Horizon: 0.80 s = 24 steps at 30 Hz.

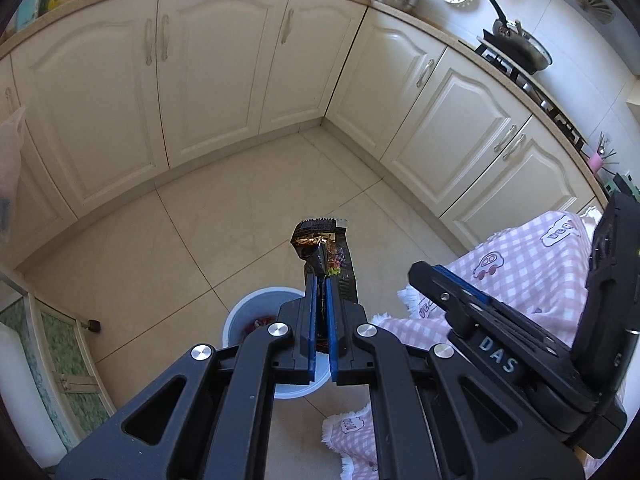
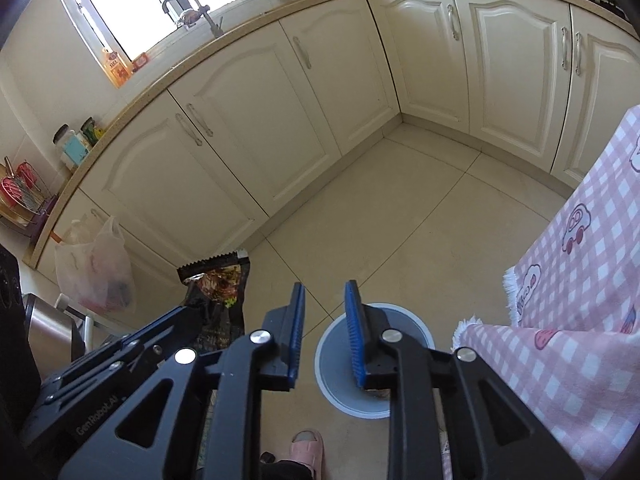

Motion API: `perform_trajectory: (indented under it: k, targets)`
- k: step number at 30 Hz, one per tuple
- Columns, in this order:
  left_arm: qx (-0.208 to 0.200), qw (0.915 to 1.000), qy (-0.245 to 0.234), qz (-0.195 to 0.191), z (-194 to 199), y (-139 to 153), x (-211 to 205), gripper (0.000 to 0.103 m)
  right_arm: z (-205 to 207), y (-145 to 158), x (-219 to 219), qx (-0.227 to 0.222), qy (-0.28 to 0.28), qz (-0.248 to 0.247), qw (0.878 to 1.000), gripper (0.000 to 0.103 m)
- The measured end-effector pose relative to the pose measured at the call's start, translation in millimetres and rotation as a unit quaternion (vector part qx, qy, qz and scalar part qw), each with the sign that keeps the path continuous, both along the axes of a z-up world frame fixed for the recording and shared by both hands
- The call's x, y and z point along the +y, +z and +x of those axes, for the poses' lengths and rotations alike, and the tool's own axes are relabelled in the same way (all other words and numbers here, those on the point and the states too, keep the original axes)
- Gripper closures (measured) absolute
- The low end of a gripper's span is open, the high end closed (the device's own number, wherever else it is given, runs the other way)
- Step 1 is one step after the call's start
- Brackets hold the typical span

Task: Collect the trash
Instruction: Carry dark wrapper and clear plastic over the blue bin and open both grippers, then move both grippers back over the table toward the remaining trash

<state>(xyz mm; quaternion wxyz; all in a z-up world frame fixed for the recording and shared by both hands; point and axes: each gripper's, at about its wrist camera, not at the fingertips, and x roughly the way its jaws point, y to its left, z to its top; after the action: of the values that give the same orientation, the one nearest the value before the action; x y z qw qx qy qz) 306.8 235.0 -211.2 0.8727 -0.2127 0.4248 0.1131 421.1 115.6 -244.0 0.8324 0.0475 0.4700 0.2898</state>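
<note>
Two claws over the floor: my left claw [image 1: 320, 280] grips a dark snack wrapper [image 1: 322, 246] above the white trash bin [image 2: 372, 356]; my right claw [image 2: 325, 292] gapes empty.

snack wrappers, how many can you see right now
1: the snack wrapper clamped in the left tongs above the bin. More trash may lie hidden inside it.

Both the left gripper [image 1: 322, 280] and right gripper [image 2: 325, 292] are showing black linkage frames, silver screws and blue ribbed pads; a pink slipper [image 2: 306, 450] is being worn.
</note>
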Motion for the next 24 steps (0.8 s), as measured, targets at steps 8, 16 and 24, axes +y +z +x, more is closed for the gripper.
perform_trajectory:
  k: [8, 16, 24]
  targets:
    - [0.002, 0.9999, -0.012, 0.002, 10, -1, -7, 0.100, -1, 14, -18, -0.017, -0.019, 0.002, 1.000, 0.074]
    - [-0.012, 0.9998, -0.010, 0.015, 15, 13, -13, 0.097, -3, 32, -34, -0.032, -0.030, 0.017, 0.999, 0.069]
    - [-0.027, 0.9992, -0.016, 0.025, 10, 32, -25, 0.089, -10, 53, -54, -0.046, -0.042, 0.026, 0.998, 0.067]
